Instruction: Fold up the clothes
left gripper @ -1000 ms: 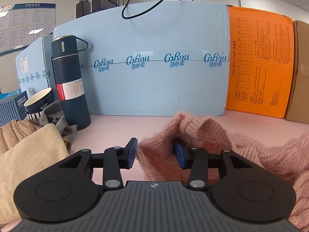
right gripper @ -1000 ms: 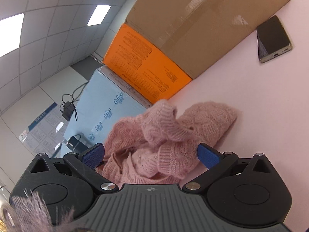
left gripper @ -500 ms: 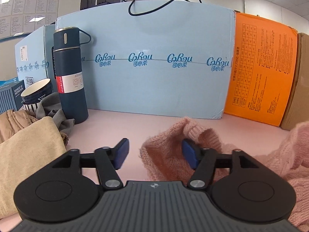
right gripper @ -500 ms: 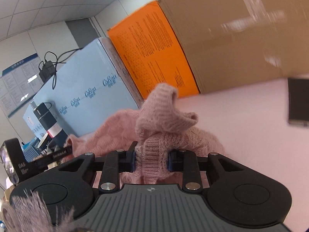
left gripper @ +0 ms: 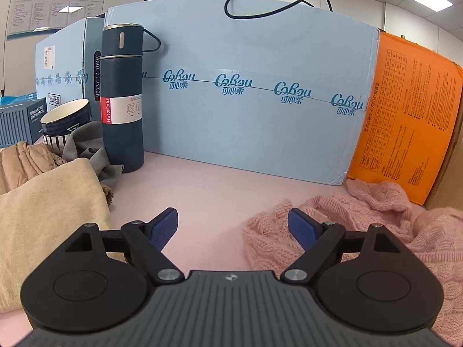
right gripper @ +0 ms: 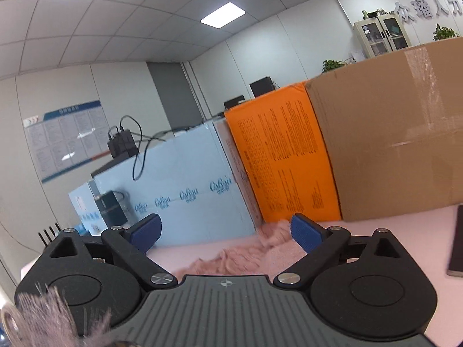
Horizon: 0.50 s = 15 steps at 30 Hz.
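Sweater (left gripper: 376, 225): pink cable knit, lying crumpled on the pink desk (left gripper: 220, 185), at the right of the left wrist view and running back to the foot of the orange box (left gripper: 405, 121); in the right wrist view it (right gripper: 246, 254) shows low between the fingers, blurred.
Left gripper (left gripper: 231, 225): jaws wide open, nothing between them; bare desk shows in the gap. The right blue pad (left gripper: 302, 228) stands in front of the sweater's near edge; contact cannot be told.
Right gripper (right gripper: 225, 228): jaws wide open, holding nothing; it looks level across the desk towards the boxes, with the sweater below and beyond the pads.
Beige cloth (left gripper: 49, 211): folded, at the left of the left gripper, just beside its left finger.
Flask (left gripper: 123, 98): dark blue, upright, in front of the light blue box (left gripper: 254, 57), with a grey cloth (left gripper: 86, 147) at its base.
Cup (left gripper: 65, 121): dark rim, pale inside, left of the flask, behind the grey cloth.
Boxes: light blue, orange and brown box (right gripper: 390, 133) stand in a row along the far desk edge, touching side to side.
Phone (right gripper: 457, 245): dark, flat on the desk at the right edge of the right wrist view.
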Each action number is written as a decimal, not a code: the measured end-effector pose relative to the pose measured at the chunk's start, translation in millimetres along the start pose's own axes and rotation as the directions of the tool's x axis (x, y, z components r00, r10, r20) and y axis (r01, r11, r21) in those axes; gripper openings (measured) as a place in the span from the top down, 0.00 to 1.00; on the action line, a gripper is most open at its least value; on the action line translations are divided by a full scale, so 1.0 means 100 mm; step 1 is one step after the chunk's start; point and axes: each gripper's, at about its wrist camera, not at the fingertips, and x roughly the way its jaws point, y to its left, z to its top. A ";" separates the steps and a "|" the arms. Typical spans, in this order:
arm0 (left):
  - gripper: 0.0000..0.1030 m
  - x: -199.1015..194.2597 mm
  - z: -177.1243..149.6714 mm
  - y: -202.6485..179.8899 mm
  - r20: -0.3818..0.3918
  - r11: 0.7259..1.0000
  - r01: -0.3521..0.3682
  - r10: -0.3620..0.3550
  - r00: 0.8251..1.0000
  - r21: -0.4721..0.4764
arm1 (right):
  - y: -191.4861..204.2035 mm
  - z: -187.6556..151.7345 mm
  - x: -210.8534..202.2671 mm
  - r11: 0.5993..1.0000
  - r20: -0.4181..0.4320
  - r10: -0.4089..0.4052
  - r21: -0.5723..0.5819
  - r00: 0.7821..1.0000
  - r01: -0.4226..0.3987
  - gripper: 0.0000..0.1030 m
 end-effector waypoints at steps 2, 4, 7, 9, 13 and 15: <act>0.19 -0.03 0.01 0.00 0.012 1.000 0.017 -0.017 1.000 -0.008 | -0.05 -0.22 -0.04 0.997 -0.082 -0.059 -0.045 0.995 0.056 0.05; 0.18 -0.07 0.00 -0.01 0.028 1.000 0.029 -0.029 0.999 -0.004 | -0.08 -0.45 0.02 0.986 -0.187 -0.144 -0.112 0.972 0.124 0.05; 0.17 -0.09 -0.01 -0.06 0.042 0.999 0.039 -0.040 0.998 0.014 | -0.03 -0.86 0.18 0.964 -0.319 -0.214 -0.222 0.923 0.147 0.05; 0.16 -0.09 -0.03 -0.09 0.037 0.999 0.044 -0.045 0.998 0.031 | 0.04 -1.05 0.29 0.947 -0.364 -0.237 -0.295 0.900 0.130 0.05; 0.15 -0.06 -0.04 -0.13 0.019 0.997 0.050 -0.052 0.998 0.054 | 0.22 -1.28 0.51 0.916 -0.390 -0.248 -0.392 0.886 0.084 0.12; 0.15 -0.06 -0.05 -0.14 0.014 0.996 0.060 -0.061 0.998 0.061 | 0.25 -1.30 0.61 0.916 -0.410 -0.243 -0.395 0.879 0.069 0.49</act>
